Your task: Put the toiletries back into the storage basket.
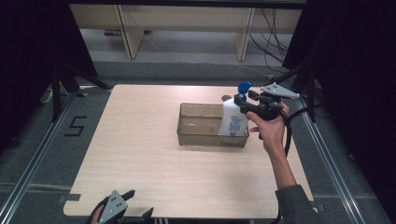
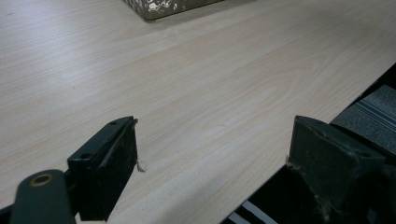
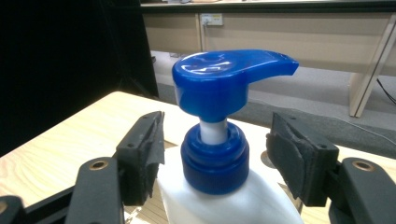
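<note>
Now: table [image 1: 154,177], tray [image 1: 201,135], bottle [image 1: 232,122] standing upright in the tray's right end.
Right gripper [image 3: 215,154] sits at the bottle's neck; fingers [image 3: 142,154] apart, blue collar between them, pads clear of it on both sides. Left gripper [image 2: 210,158] is low at the near table edge, fingers wide apart, bare wood between.

White bottle [image 1: 233,119], blue pump [image 3: 224,84]
</note>
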Demonstrator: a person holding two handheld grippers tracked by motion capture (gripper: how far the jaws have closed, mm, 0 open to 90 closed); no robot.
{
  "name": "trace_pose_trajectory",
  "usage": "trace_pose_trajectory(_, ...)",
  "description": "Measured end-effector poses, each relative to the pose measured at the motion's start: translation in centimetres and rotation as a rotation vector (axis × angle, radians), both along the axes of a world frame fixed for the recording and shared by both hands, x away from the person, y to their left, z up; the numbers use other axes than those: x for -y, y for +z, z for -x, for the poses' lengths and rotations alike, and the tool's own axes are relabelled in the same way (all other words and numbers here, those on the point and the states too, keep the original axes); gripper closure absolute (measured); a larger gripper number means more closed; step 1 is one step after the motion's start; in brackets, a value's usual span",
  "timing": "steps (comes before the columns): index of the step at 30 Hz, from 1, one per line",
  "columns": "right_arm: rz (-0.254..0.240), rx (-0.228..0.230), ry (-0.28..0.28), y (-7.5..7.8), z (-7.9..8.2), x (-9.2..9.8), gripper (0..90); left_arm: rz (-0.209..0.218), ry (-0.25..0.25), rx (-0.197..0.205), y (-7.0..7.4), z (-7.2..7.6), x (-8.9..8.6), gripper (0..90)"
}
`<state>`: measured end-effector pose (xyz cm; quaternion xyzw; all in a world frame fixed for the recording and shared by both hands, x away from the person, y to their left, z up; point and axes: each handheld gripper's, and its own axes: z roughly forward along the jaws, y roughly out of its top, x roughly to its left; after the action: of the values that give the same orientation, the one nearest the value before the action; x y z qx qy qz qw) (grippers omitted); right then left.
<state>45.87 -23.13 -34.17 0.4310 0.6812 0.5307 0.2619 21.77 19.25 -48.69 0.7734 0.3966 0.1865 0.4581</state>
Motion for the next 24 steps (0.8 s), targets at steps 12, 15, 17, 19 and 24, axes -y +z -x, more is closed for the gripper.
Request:
trace_pose_trajectory(12, -0.06, 0.001, -0.025, -0.2, 2.1, 1.1, 34.7, -0.01, 0.01, -0.005, 0.0, 0.0, 0.0, 14.9)
trace_pose_trajectory(15, -0.066, -0.003, -0.028, -0.2, 2.5, 1.1, 34.7, -0.011, 0.009, -0.005, 0.0, 0.0, 0.0, 14.9)
trace_pose_trajectory(17, -0.056, 0.012, -0.029, -0.2, 2.8, 1.2, 34.6, -0.008, 0.008, -0.002, 0.0, 0.0, 0.0, 14.9)
trace_pose_trajectory(19, -0.058, 0.009, -0.039, -0.2, 3.3, 1.2, 34.2, -0.009, 0.003, -0.002, 0.0, 0.0, 0.0, 14.9)
trace_pose_trajectory(24, -0.054, 0.015, -0.036, -0.5, 3.9, 1.7, 32.7, 0.0, 0.012, -0.006, 0.0, 0.1, 0.1, 14.9)
